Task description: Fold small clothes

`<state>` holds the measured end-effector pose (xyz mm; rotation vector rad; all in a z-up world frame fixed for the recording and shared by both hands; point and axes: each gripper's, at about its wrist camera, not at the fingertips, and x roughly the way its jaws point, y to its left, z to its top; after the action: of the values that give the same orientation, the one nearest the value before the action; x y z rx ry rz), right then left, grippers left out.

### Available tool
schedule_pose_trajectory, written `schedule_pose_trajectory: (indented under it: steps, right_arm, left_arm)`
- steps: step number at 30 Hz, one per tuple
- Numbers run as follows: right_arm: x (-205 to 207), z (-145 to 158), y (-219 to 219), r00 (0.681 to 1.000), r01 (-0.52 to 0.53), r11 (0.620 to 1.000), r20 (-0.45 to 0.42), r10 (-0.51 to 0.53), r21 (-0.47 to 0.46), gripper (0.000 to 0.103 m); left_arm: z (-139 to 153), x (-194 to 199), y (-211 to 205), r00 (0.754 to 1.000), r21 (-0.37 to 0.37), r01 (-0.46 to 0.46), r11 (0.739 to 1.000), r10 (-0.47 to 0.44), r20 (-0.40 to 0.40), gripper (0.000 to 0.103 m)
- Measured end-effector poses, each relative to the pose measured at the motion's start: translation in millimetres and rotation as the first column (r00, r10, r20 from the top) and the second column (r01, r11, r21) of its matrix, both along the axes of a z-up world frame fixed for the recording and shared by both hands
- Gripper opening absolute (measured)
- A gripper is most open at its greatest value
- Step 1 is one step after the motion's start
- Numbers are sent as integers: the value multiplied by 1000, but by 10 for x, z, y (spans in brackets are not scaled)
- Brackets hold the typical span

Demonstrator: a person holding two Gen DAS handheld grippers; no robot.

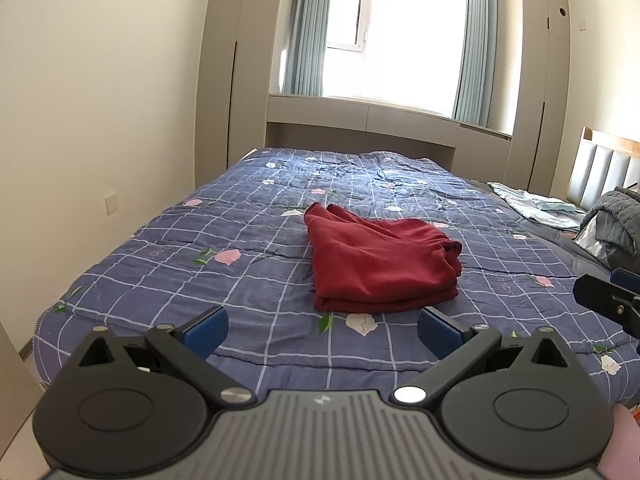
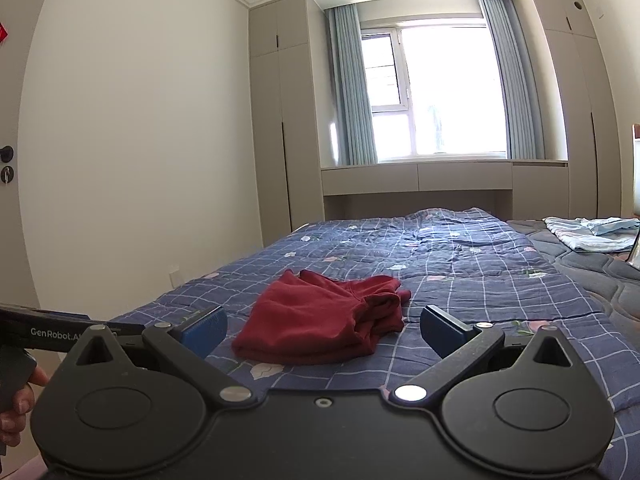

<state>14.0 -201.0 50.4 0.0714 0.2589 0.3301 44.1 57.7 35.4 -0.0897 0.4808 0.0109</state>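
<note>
Where pale walls meet tall beige wardrobes (image 2: 276,120) and a bright window (image 2: 436,92) hung with light blue curtains (image 2: 352,88), a wide bed (image 1: 180,280) fills most of both wrist views, covered by a blue quilt (image 2: 460,272) with a white grid and scattered pink flowers. At the right edge of the bed a padded grey headboard (image 1: 604,168) stands, with a light blue cloth (image 1: 536,204) and a dark grey quilted jacket (image 1: 616,216) lying near it. A door with a dark handle (image 2: 7,154) shows at the far left of the right wrist view. On the near middle of the quilt lies the dark red garment (image 1: 380,264), folded into a thick, roughly square stack, its near edge neat and its far side rumpled into loose folds. The left gripper (image 1: 322,330) hovers just short of the garment with its blue-padded fingers (image 1: 208,326) spread wide and gripping nothing; the right gripper (image 2: 322,326) is likewise spread wide, clear of the cloth.
</note>
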Motion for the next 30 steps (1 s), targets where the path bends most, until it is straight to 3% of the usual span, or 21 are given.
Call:
schedule_pose_trajectory:
  steps: [30]
  right_arm:
    - [-45,-4,-64,1000,24,1000,2,-24,16,102]
  left_arm:
    - [24,-31,-19,1000,6,7,1000,-7,11,103]
